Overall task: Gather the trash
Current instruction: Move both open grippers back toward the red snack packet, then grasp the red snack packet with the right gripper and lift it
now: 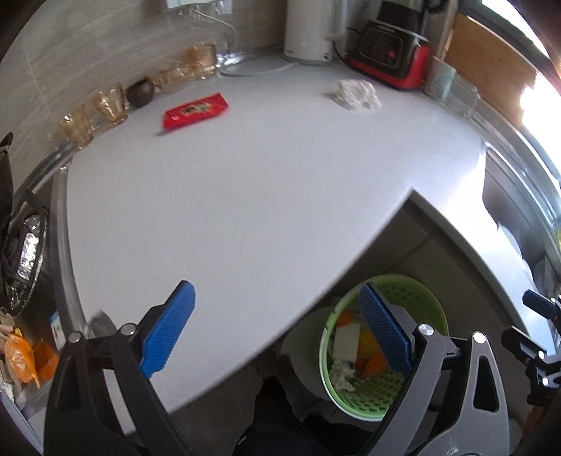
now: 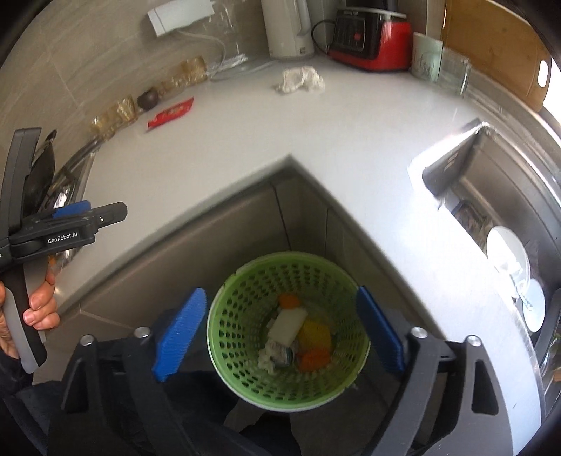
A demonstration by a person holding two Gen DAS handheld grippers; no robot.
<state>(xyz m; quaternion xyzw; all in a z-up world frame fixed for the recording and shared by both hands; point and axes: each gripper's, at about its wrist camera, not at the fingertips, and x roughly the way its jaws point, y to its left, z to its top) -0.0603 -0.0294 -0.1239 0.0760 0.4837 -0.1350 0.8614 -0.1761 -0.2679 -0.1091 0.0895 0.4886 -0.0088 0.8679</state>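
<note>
A green perforated waste basket (image 2: 291, 382) stands on the floor below the counter's inner corner, holding orange, yellow and white scraps (image 2: 298, 336). My right gripper (image 2: 280, 329) hangs open straight above it, nothing between its blue pads. My left gripper (image 1: 277, 329) is open and empty over the counter's front edge, with the basket (image 1: 403, 298) seen past its right finger. On the white counter (image 1: 245, 182) lie a red wrapper (image 1: 195, 111) at the back left and a crumpled white tissue (image 1: 356, 94) at the back. Both show in the right wrist view too: wrapper (image 2: 171, 114), tissue (image 2: 299, 80).
Amber glass cups (image 1: 105, 105) and a dark round pot (image 1: 140, 92) line the back wall. A white kettle (image 1: 310, 31) and red blender base (image 1: 389, 52) stand behind. A stove (image 1: 21, 252) lies left, a sink (image 2: 498, 224) with plates right. A hand (image 2: 38, 308) holds the left gripper.
</note>
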